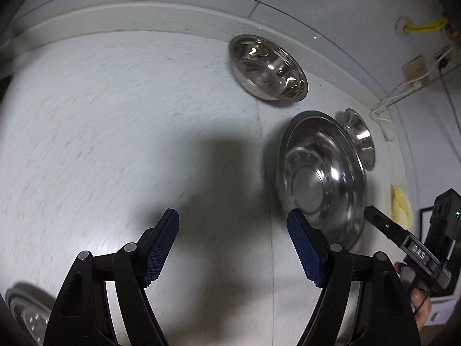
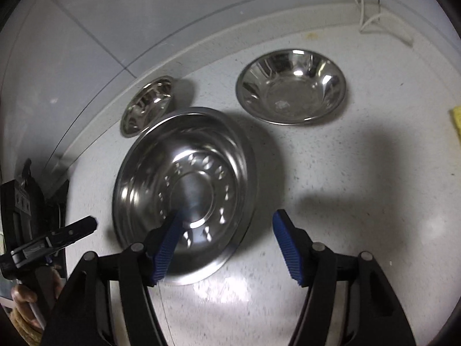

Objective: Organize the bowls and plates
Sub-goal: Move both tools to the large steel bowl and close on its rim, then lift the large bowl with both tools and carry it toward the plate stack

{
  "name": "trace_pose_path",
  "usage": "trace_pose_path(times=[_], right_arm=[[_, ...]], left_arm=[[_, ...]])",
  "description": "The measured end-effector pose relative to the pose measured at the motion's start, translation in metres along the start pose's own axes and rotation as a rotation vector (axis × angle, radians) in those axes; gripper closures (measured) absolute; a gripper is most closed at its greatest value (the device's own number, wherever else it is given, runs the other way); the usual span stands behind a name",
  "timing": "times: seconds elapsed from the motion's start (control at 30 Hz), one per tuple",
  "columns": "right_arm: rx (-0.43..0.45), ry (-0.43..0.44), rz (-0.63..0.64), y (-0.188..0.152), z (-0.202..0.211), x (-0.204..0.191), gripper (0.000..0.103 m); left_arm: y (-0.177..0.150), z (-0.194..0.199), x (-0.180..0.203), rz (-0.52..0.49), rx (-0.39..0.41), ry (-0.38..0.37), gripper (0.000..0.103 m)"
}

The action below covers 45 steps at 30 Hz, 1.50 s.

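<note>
**Steel dishware on speckled worktop: 2 tools released, nothing grasped**

Item 1. Large steel plate (image 2: 184, 193), round, so no long axis; rim up, flat centre disc facing upward, resting on the white speckled worktop (image 2: 345, 190). In the left wrist view the same plate (image 1: 321, 178) sits right of centre.

Item 2. Medium steel bowl (image 2: 291, 86), mouth up, beyond the plate toward the back wall and apart from it. Left wrist view shows it as the narrow bowl (image 1: 360, 138) just behind the plate rim.

Item 3. Second steel bowl (image 2: 147, 105), mouth up, near the raised back edge of the worktop, just beside the plate's far-left rim; whether they touch cannot be told. Left wrist view: (image 1: 268, 67), well apart from the plate.

Item 4. Another steel dish (image 1: 27, 311), partly cut off at the lower-left corner of the left wrist view.

Right tool (image 2: 227, 248): released, blue pads spread wide, held above the worktop and pointing toward the wall. Its left pad overlaps the plate's near side in view; the right pad is over bare worktop. No contact is discernible.

Left tool (image 1: 233, 248): released, pads wide apart over bare worktop, plate ahead and to its right, right pad just at the plate's near rim in view.

Sundry: white cable (image 2: 371, 23) and yellow cloth (image 2: 456, 124) at the worktop's right.
</note>
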State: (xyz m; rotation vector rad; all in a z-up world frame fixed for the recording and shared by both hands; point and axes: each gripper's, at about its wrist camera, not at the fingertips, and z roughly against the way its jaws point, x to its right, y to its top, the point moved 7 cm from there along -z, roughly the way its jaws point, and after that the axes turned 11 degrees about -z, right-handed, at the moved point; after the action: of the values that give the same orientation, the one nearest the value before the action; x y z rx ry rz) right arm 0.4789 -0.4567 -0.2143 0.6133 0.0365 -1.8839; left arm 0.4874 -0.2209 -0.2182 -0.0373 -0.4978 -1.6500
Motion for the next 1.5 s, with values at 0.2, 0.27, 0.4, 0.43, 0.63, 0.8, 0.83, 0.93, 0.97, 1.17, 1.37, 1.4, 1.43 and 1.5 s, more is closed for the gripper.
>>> trace_pose_path(times=[0.2, 0.27, 0.4, 0.43, 0.63, 0.8, 0.83, 0.93, 0.97, 1.17, 1.37, 1.4, 1.43, 1.5], right_arm=[[-0.058, 0.045, 0.005, 0.012, -0.018, -0.006, 0.039], [-0.072, 0.028, -0.011, 0.014, -0.024, -0.005, 0.039], [-0.107, 0.019, -0.026, 0.014, -0.034, -0.004, 0.039], [-0.109, 0.009, -0.026, 0.016, -0.036, -0.004, 0.04], [-0.101, -0.018, -0.021, 0.012, -0.041, 0.001, 0.047], [-0.089, -0.017, -0.03, 0.01, -0.039, 0.003, 0.048], [-0.077, -0.017, -0.033, 0.011, -0.037, 0.003, 0.049], [-0.033, -0.014, -0.016, 0.015, -0.027, 0.003, 0.082], [-0.034, -0.023, -0.023, 0.015, -0.026, 0.004, 0.086], [-0.013, -0.022, -0.012, 0.001, -0.01, 0.001, 0.094], [0.056, -0.012, 0.027, -0.025, 0.047, -0.02, 0.094], [0.07, -0.008, 0.034, -0.033, 0.061, -0.024, 0.094], [0.08, -0.006, 0.038, -0.038, 0.07, -0.026, 0.094], [0.101, -0.005, 0.052, -0.055, 0.094, -0.029, 0.094]], left_arm=[[0.023, -0.027, 0.015, -0.022, -0.02, 0.033, 0.031], [0.026, -0.034, 0.018, -0.017, -0.023, 0.027, 0.031], [0.032, -0.046, 0.021, -0.019, -0.051, -0.007, 0.032], [0.032, -0.047, 0.022, -0.02, -0.058, -0.009, 0.032], [0.029, -0.062, 0.025, -0.046, -0.114, -0.015, 0.076], [0.027, -0.061, 0.031, -0.056, -0.091, -0.041, 0.094], [0.027, -0.061, 0.033, -0.059, -0.087, -0.041, 0.095], [0.026, -0.057, 0.037, -0.065, -0.074, -0.039, 0.095], [0.025, -0.056, 0.036, -0.069, -0.069, -0.025, 0.095], [0.012, -0.036, 0.037, -0.064, -0.042, -0.052, 0.096], [-0.009, 0.026, 0.045, -0.091, 0.021, -0.089, 0.096], [-0.014, 0.038, 0.047, -0.1, 0.032, -0.096, 0.096], [-0.019, 0.047, 0.05, -0.106, 0.041, -0.103, 0.096], [-0.034, 0.065, 0.055, -0.11, 0.053, -0.12, 0.095]])
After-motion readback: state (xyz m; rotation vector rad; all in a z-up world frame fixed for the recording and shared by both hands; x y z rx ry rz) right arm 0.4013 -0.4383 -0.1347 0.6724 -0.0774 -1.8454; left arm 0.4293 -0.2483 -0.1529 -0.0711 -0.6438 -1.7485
